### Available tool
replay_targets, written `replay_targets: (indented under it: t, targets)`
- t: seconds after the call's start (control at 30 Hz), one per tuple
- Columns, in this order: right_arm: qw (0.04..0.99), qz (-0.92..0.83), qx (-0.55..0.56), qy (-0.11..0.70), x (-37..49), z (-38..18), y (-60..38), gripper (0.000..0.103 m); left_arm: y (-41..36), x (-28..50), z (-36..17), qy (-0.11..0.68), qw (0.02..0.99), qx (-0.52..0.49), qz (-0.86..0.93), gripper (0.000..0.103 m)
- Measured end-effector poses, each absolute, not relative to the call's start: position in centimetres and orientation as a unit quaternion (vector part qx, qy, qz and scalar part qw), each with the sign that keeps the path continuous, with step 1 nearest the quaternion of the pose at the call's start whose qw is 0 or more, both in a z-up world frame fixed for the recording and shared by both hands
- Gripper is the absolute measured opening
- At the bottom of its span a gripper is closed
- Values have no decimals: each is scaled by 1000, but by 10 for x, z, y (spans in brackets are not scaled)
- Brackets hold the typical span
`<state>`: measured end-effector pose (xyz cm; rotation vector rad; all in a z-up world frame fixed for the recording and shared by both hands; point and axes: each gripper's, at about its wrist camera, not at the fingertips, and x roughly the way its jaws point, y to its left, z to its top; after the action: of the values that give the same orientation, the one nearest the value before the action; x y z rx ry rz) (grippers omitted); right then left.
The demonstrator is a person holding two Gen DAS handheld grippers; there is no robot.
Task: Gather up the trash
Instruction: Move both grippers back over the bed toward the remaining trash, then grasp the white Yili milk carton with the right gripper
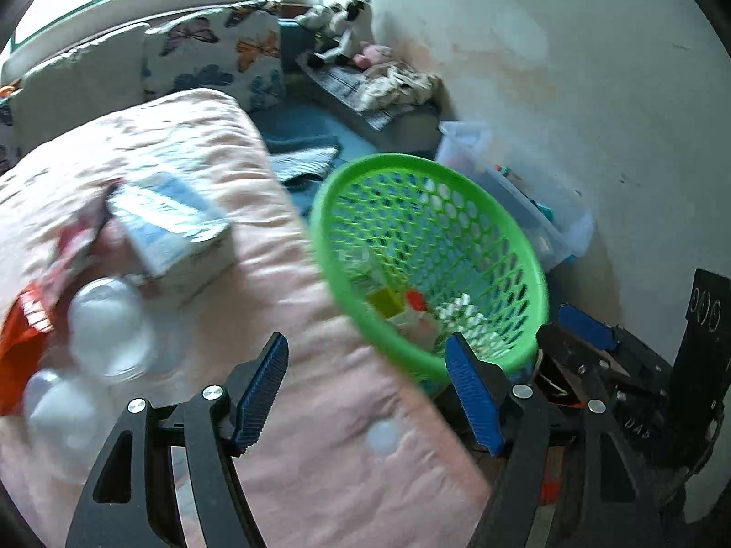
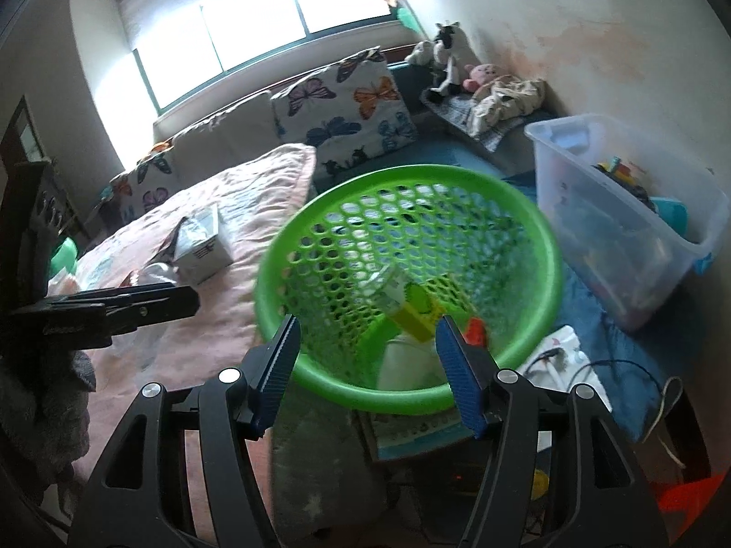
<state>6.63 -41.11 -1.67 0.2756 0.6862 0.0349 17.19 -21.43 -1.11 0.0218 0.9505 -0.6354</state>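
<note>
Left wrist view shows your left gripper (image 1: 368, 392) with jaws released and nothing between them above the pink bed cover (image 1: 320, 411), the green basket (image 1: 516, 246) of trash beside it, while your right gripper (image 2: 368, 370) hangs with jaws released at the basket's near rim.

You are in a home bedroom — likely a child's. The bed (image 2: 219, 210) with its pink quilt is your landmark: behind it a wide window (image 2: 256, 27) lets in daylight, and butterfly-print pillows (image 2: 352, 109) lean at its head. Beside the pillows, against the stained wall, soft toys (image 2: 445, 61) sit on a low ledge — and beyond the bed's side a clear plastic bin (image 2: 630, 228) holds toys.
</note>
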Motion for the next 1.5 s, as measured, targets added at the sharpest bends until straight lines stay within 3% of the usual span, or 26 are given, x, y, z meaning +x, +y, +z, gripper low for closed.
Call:
replay_targets:
  t: [0.77, 1.5]
  targets:
    - [926, 120, 71, 351, 128, 0, -307, 62, -44, 158, -18, 440, 880, -72, -164, 69]
    - [901, 187, -8, 391, 231, 17, -233, 68, 46, 189, -22, 449, 883, -90, -100, 69]
